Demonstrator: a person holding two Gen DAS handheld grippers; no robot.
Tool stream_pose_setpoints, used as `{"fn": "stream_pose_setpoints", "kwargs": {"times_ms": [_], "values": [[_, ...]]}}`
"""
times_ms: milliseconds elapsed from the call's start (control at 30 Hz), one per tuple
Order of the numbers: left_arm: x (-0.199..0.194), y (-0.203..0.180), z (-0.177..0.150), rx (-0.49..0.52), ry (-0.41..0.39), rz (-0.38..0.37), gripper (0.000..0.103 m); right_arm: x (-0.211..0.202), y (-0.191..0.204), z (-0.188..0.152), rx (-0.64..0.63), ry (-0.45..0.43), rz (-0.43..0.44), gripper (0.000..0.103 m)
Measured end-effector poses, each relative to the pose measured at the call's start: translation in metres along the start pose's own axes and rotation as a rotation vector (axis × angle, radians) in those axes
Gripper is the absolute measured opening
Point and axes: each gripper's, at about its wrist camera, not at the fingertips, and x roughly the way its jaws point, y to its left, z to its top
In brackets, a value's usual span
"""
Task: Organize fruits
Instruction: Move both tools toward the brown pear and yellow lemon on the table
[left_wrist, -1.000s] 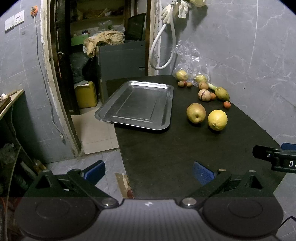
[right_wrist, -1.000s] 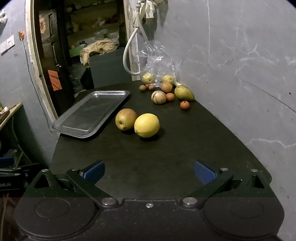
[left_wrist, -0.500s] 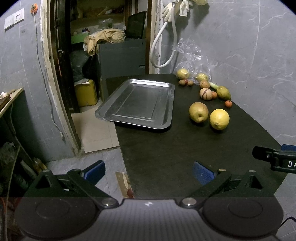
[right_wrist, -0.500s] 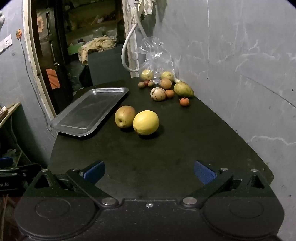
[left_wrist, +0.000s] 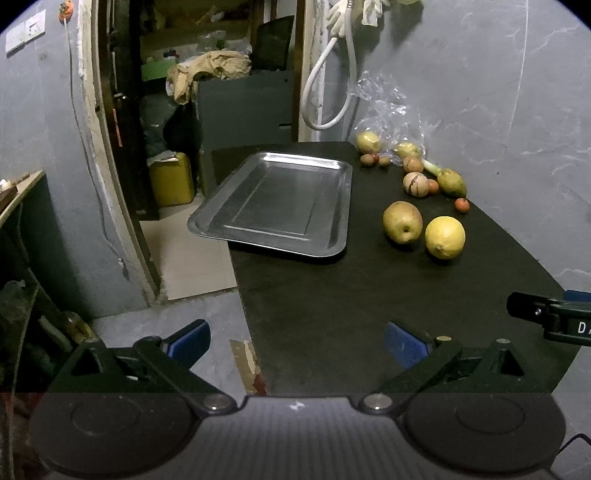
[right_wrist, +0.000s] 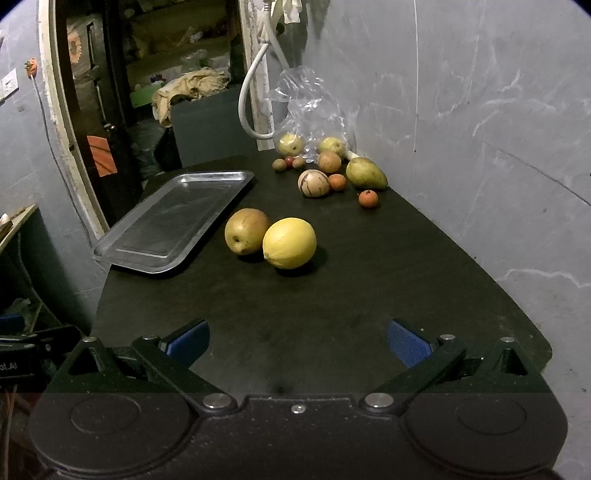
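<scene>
Hovering spread and empty, the left gripper (left_wrist: 297, 341) and right gripper (right_wrist: 298, 341) face the round yellow lemon (right_wrist: 289, 242), touching the brownish pear (right_wrist: 246, 231) beside the empty steel tray (right_wrist: 173, 219); pinched off-centre, it could roll.

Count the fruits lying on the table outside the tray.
12, though the plastic bag may hide more. Two big ones, a pear and lemon, lie beside the tray. Ten more cluster at the far corner by the wall, two against the bag.

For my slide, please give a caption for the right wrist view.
Open right tool faces yellow citrus and pear beside an empty tray.
</scene>
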Motion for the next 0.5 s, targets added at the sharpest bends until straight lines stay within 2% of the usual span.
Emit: {"fn": "stream_pose_setpoints", "kwargs": {"times_ms": [500], "values": [[0.033, 0.007, 0.018, 0.034, 0.047, -0.033, 0.103, 0.026, 0.005, 0.009, 0.025, 0.033, -0.041, 0.102]]}}
